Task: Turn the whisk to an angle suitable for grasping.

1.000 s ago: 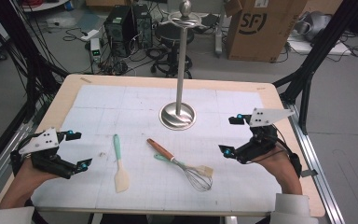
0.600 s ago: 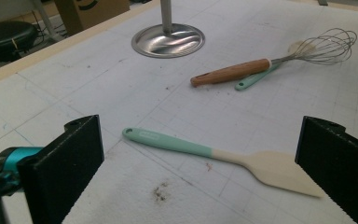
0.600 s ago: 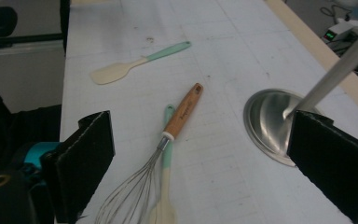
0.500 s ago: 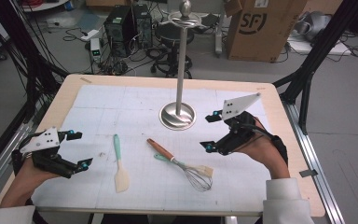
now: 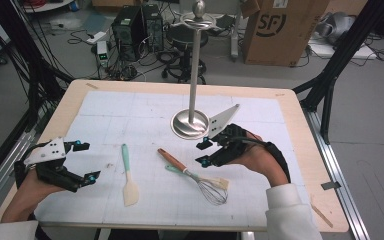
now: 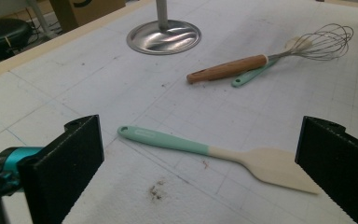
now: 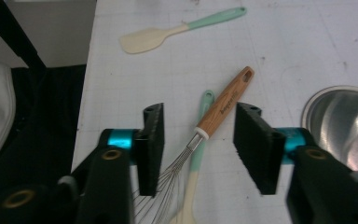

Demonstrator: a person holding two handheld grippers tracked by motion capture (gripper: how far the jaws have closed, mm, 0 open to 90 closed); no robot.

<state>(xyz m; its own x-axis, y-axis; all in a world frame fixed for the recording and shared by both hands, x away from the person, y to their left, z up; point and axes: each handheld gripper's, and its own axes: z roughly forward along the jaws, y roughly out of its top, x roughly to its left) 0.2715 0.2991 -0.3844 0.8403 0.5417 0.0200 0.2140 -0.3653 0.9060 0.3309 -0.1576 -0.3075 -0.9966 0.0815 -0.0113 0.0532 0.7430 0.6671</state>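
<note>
A whisk [image 5: 174, 161] with a wooden handle lies mid-table, its wire head [image 5: 213, 191] toward me. It crosses a teal-handled spatula [image 5: 178, 170] beneath it. My right gripper [image 5: 202, 153] hovers just right of the whisk handle. In the right gripper view its jaws have just been closing and stand either side of the whisk [image 7: 223, 103] without touching it. A second teal-handled spatula [image 5: 128, 177] lies to the left. My left gripper [image 5: 89, 161] rests wide open beside this spatula [image 6: 191, 147], which lies ahead between the jaws.
A metal stand with a round base [image 5: 190, 125] and a tall pole rises just behind the right gripper. A white gridded mat [image 5: 130, 110] covers the wooden table. A cardboard box [image 5: 280, 30], cables and computer gear sit on the floor beyond.
My right gripper has moved left from the table's right side to the whisk handle, and its jaws have narrowed. The left gripper has stayed put.
</note>
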